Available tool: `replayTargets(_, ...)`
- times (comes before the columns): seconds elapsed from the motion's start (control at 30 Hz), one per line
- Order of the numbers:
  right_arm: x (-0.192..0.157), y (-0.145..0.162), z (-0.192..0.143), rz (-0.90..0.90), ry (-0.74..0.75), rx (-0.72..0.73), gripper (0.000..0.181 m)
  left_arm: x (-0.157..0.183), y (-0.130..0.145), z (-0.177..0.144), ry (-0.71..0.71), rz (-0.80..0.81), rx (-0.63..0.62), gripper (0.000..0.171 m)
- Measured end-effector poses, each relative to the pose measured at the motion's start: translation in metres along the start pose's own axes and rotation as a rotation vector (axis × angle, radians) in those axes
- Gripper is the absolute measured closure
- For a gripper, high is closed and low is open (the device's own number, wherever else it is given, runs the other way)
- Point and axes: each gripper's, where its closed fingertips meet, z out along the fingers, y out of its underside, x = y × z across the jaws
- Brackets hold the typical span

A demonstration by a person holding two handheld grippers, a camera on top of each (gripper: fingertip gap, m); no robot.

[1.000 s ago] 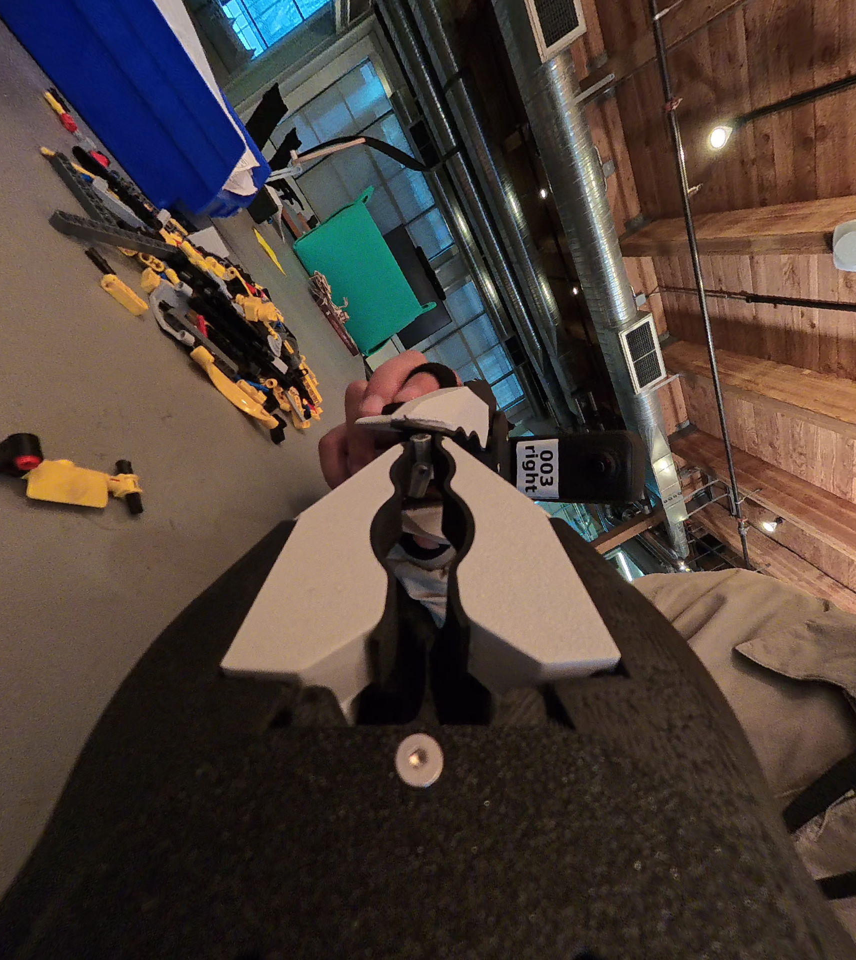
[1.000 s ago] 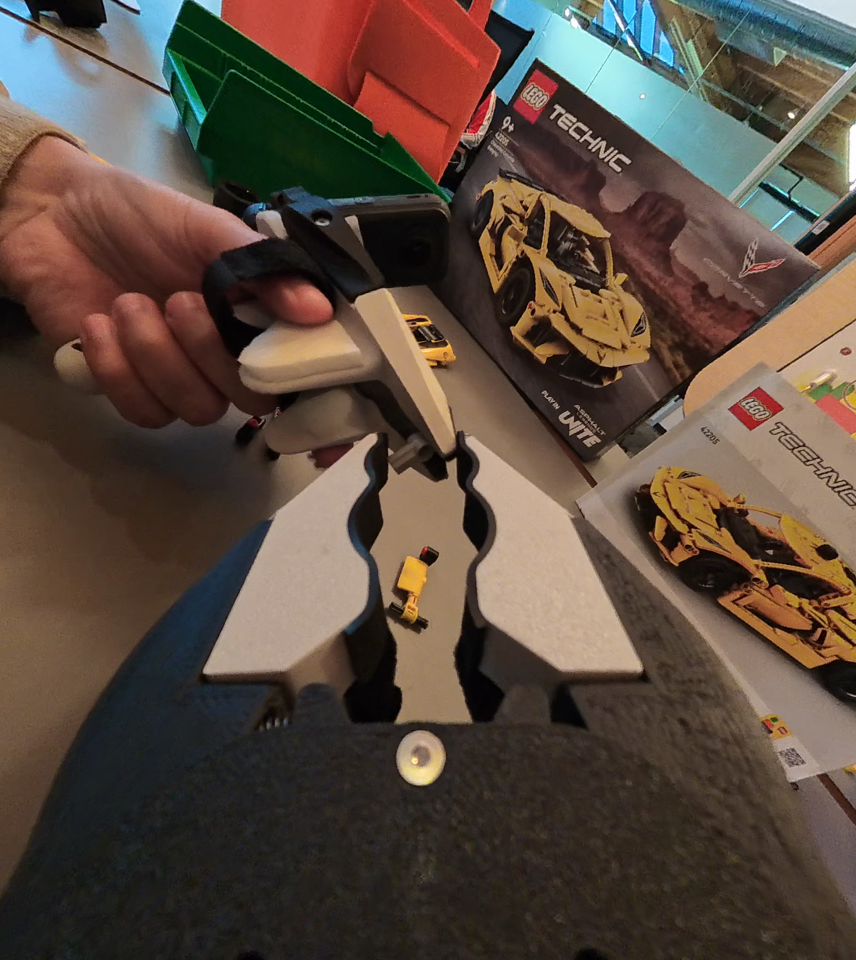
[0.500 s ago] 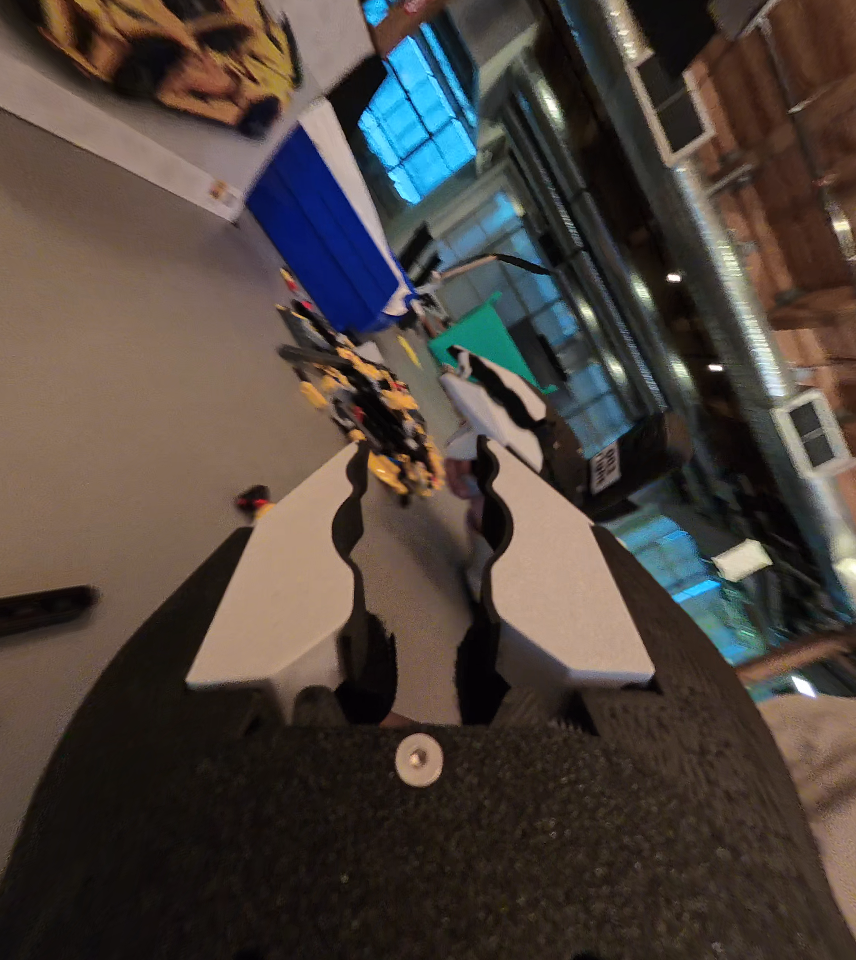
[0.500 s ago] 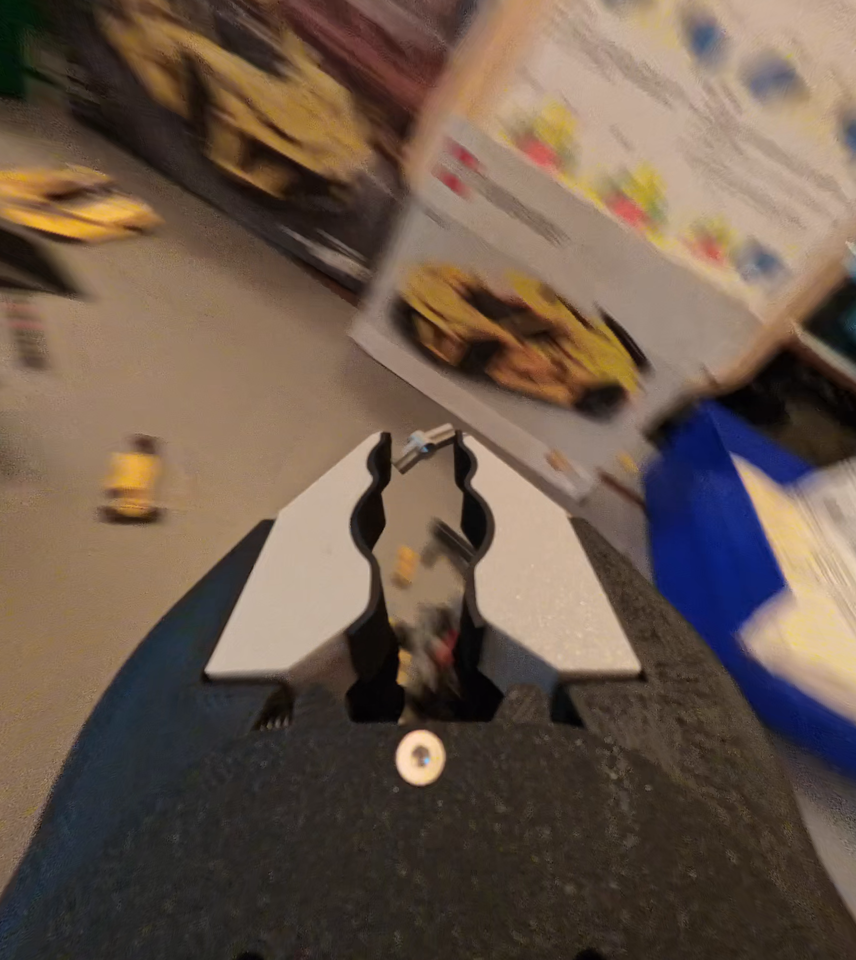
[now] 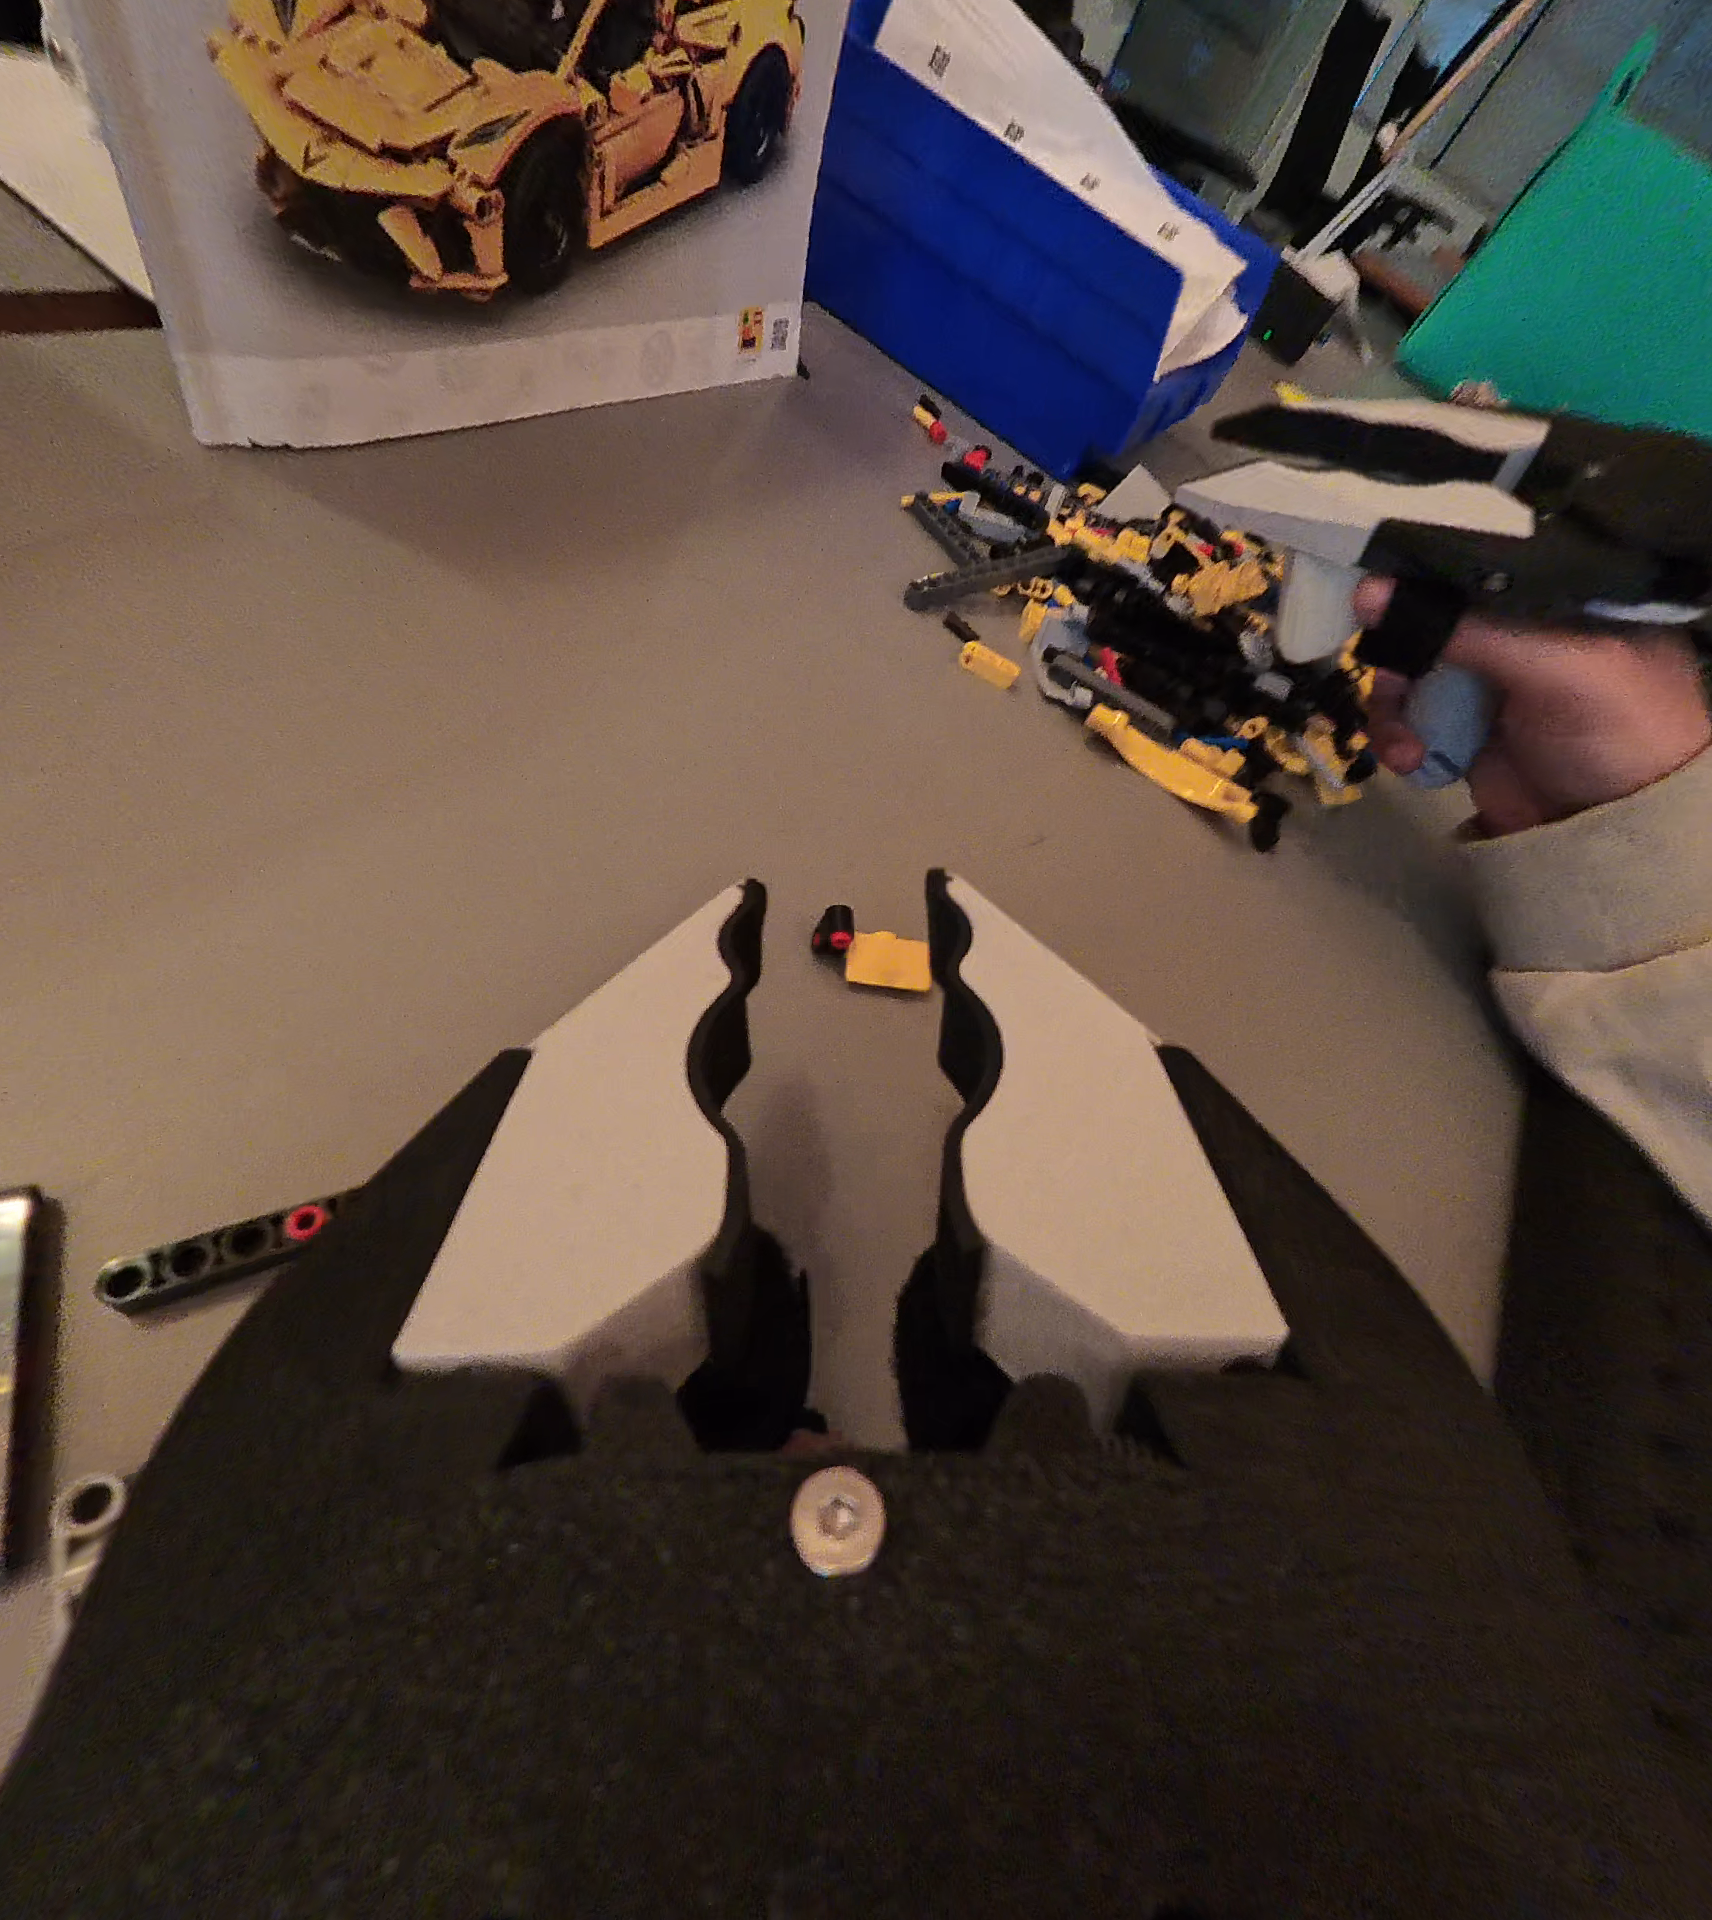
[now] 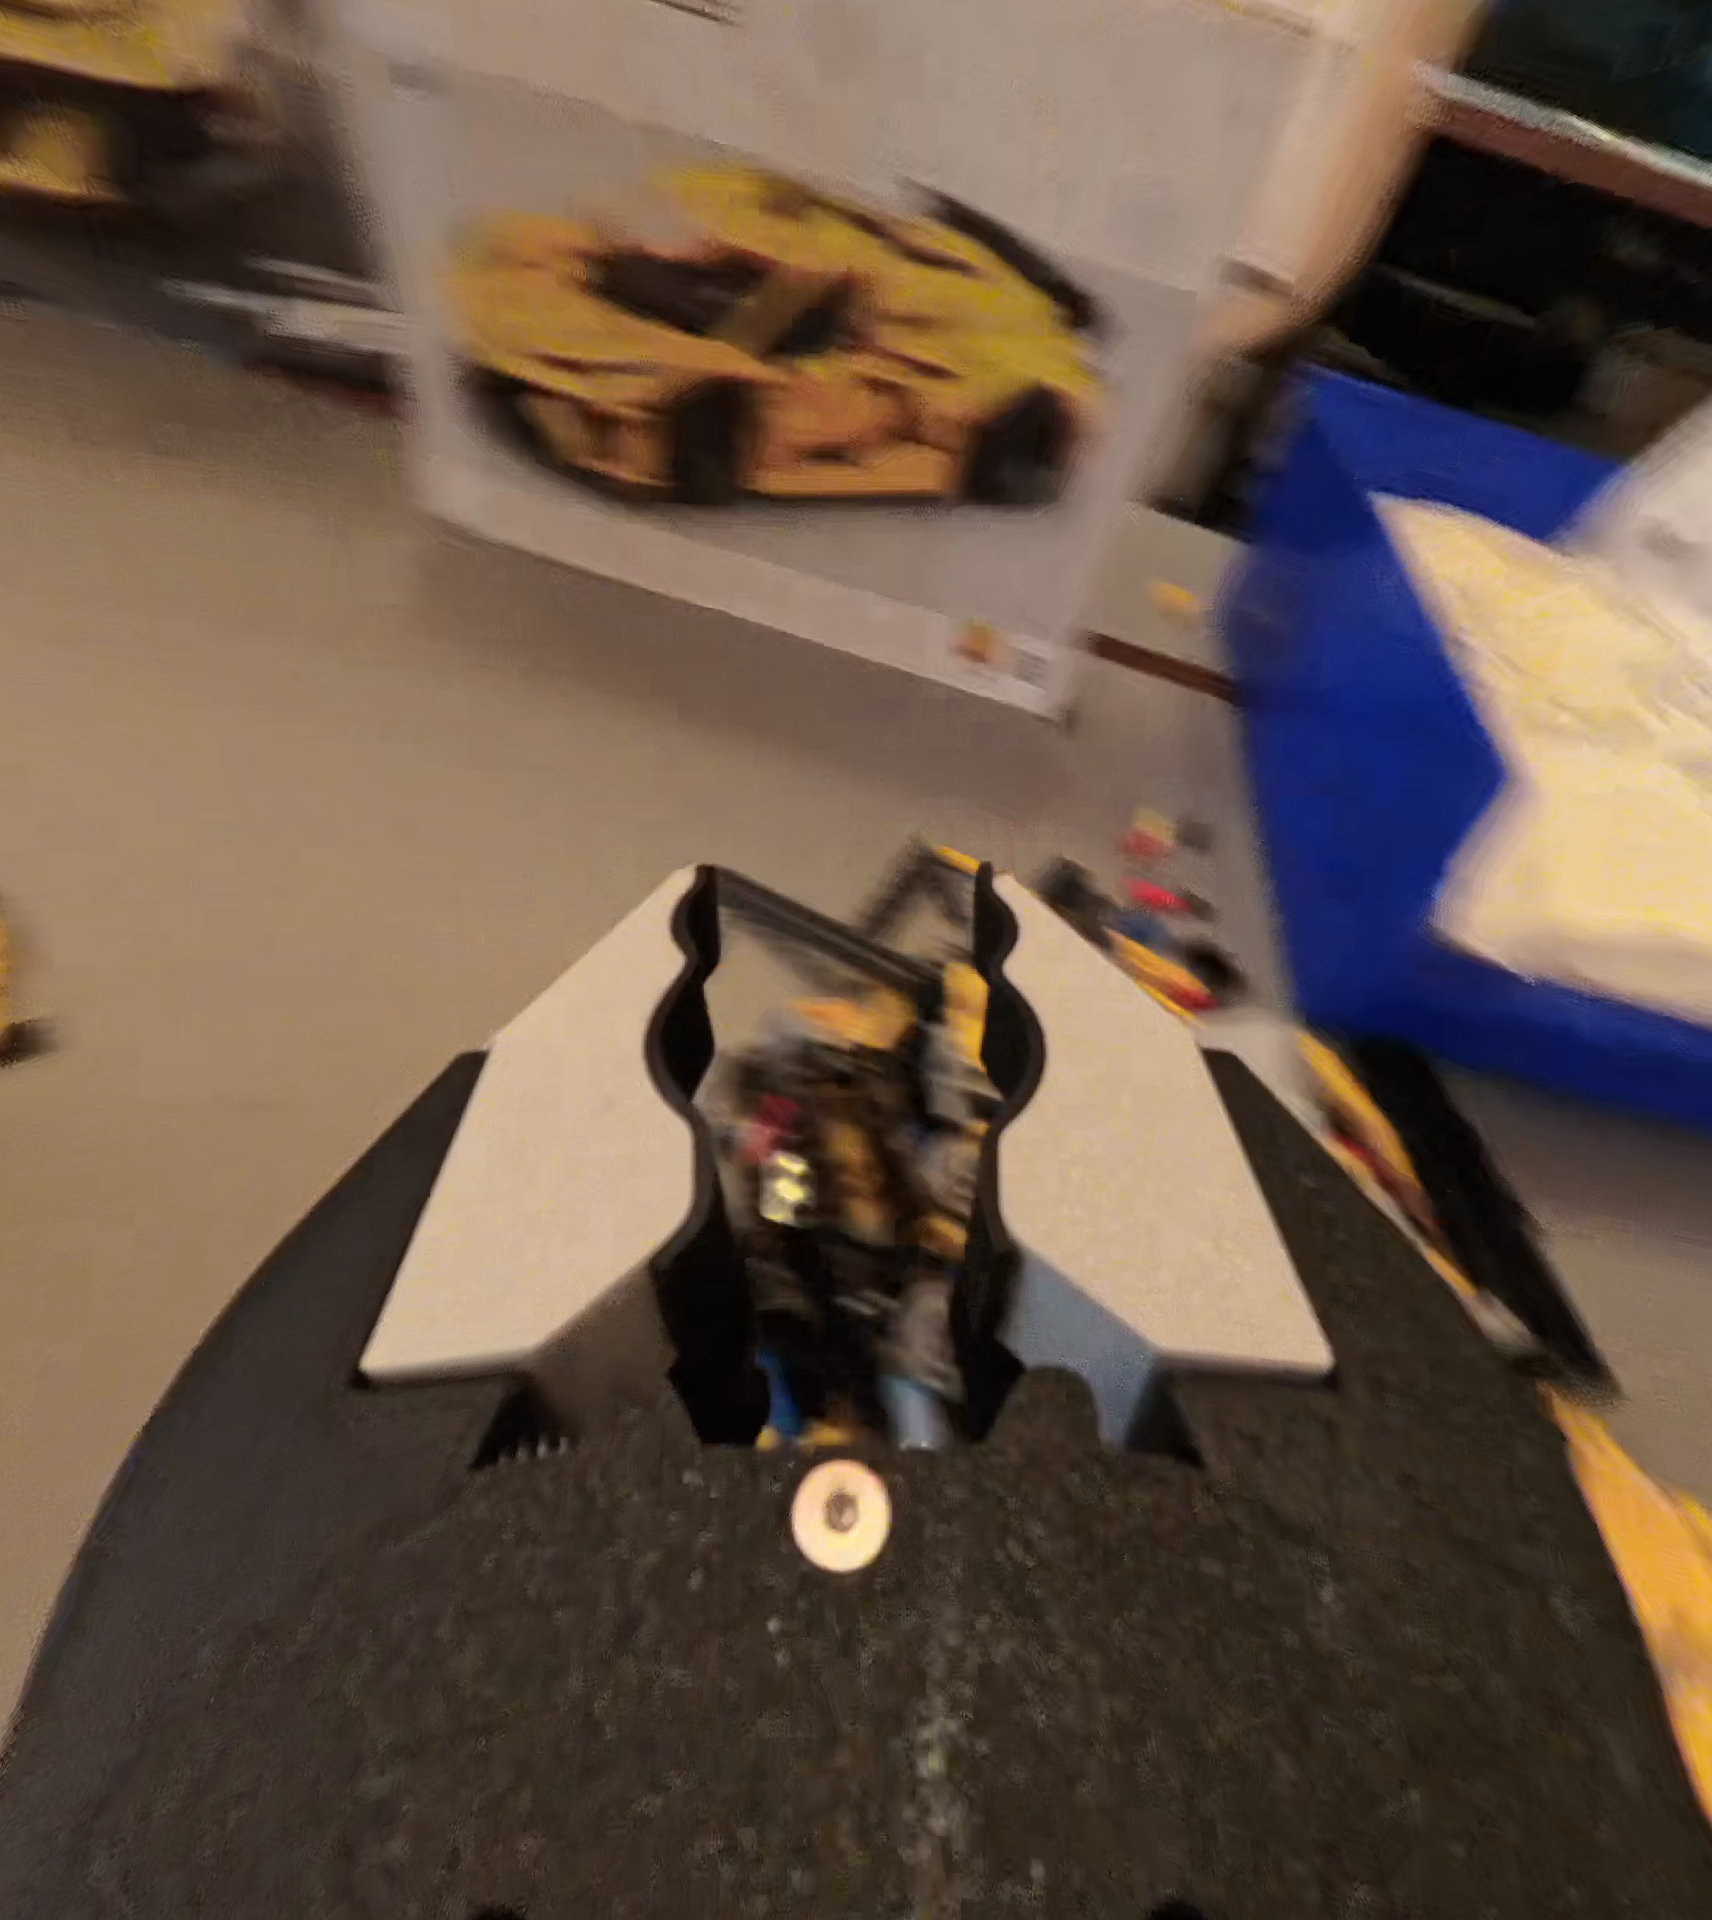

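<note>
Left wrist view: left claw (image 5: 844, 896) parted and empty above the grey counter (image 5: 416, 727), small yellow piece (image 5: 885, 958) lying loose between its tips, well short of the brick pile (image 5: 1164, 634); black beam (image 5: 208, 1259) nearer, untouched. Right wrist view, blurred: right claw (image 6: 844, 891) parted, gripping nothing, hovering over that pile (image 6: 862, 1122) beside the blue bin (image 6: 1371, 790); nothing visibly joined yet.

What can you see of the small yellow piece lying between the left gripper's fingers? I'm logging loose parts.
The small yellow piece is a flat yellow plate, plastic by its look, joined at one end to a short black cylinder with a red spot. It lies flat on the grey table, just past the tips of the open left gripper, touching neither finger. It sits apart from the pile of parts.
</note>
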Motion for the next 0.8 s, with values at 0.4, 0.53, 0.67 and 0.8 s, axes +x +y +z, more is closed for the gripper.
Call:
replayTargets(0.4, -0.196, 0.036, 0.001, -0.355, -0.574, -0.201, 0.141, 0.005, 0.012, 0.010, 0.002, 0.029, -0.067, 0.143)
replayTargets(0.53, -0.201, 0.040, 0.010, -0.386, -0.574, -0.191, 0.163, 0.009, 0.014, 0.014, 0.014, 0.022, -0.081, 0.143)
replayTargets(0.67, -0.197, 0.041, 0.010, -0.438, -0.549, -0.217, 0.174, 0.010, 0.020, 0.014, 0.036, -0.034, -0.094, 0.143)
replayTargets(0.8, -0.186, 0.020, 0.008, -0.463, -0.454, -0.100, 0.175, 0.010, 0.017, 0.013, 0.082, -0.171, -0.065, 0.142)
